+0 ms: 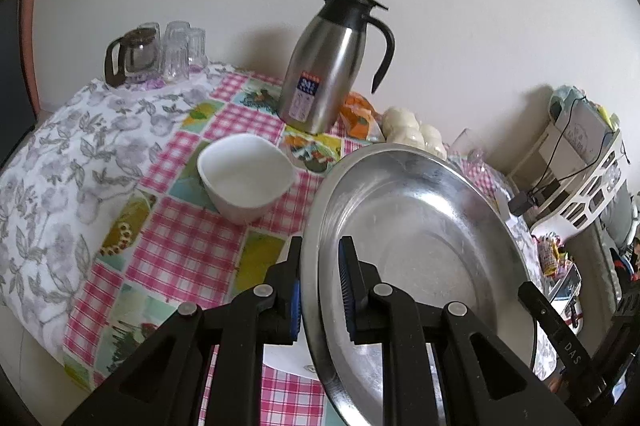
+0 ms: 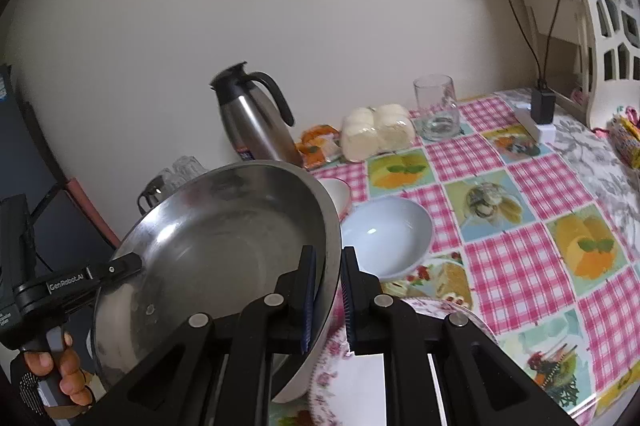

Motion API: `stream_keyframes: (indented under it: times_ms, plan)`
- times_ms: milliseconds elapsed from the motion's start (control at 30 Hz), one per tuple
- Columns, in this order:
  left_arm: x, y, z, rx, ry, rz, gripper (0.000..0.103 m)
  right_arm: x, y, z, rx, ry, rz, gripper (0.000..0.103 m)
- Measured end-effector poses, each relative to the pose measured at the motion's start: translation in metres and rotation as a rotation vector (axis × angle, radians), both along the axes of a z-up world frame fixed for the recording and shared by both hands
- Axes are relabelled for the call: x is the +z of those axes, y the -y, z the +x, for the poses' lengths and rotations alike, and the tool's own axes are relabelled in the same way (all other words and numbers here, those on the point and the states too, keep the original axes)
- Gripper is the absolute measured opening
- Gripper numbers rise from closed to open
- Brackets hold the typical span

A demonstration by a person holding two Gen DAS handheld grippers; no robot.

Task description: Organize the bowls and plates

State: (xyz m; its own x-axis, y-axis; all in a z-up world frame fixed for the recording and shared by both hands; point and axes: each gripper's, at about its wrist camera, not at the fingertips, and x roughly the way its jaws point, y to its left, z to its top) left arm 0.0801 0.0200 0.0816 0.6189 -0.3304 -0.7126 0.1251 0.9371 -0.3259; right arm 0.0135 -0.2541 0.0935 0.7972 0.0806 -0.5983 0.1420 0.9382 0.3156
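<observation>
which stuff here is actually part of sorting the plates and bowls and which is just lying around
Job: steel basin held by left gripper and right gripper; white bowl; pale blue bowl; floral plate.

Lying about: thermos jug, glass tumbler, buns, glass teapot.

Steel flask — glass tumbler

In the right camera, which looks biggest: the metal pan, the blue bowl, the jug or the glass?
Biggest to smallest as they look:
1. metal pan, though it is nearest the camera
2. blue bowl
3. jug
4. glass, farthest away
</observation>
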Motion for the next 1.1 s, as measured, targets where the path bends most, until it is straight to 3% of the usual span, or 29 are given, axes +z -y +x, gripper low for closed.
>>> stream_keyframes:
  times_ms: [467, 800, 1100]
  plan:
    - [-0.062, -0.015, 0.013, 0.071, -0.179, 0.019, 0.017, -0.048, -0.012, 0.017, 0.035, -0.140, 0.004, 0.013]
    - [-0.082, -0.031, 0.018, 0.134, -0.243, 0.054, 0.017, -0.066, -0.031, 0.029, 0.080, -0.183, -0.011, 0.013]
    - [-0.097, -0.029, 0.025, 0.134, -0.260, 0.063, 0.017, -0.079, -0.031, 0.036, 0.072, -0.201, -0.004, 0.013]
